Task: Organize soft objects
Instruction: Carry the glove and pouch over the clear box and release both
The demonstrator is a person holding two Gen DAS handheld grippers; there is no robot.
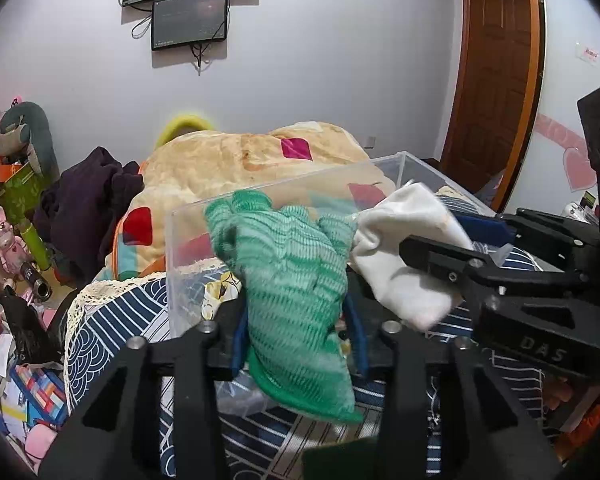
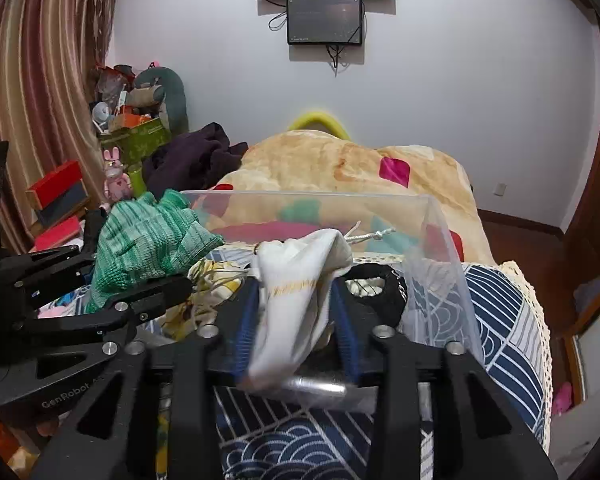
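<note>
My left gripper [image 1: 296, 312] is shut on a green striped knit glove [image 1: 292, 280], held up in front of a clear plastic box [image 1: 188, 216]. My right gripper [image 2: 296, 300] is shut on a white sock with a yellow stripe [image 2: 296, 280], held over the near edge of the same box [image 2: 440, 232]. In the left wrist view the right gripper [image 1: 460, 248] comes in from the right with the white sock [image 1: 400, 264]. In the right wrist view the left gripper [image 2: 148, 280] sits at left with the green glove [image 2: 148, 240]. A white cord [image 2: 370, 236] and a black item [image 2: 380, 292] lie in the box.
The box stands on a navy and white patterned bedspread [image 2: 508, 312]. A beige quilt with coloured patches [image 1: 240, 160] and a dark purple garment [image 1: 88, 200] lie behind it. Toys and boxes [image 2: 132, 128] crowd the left side. A wooden door [image 1: 496, 80] is at right.
</note>
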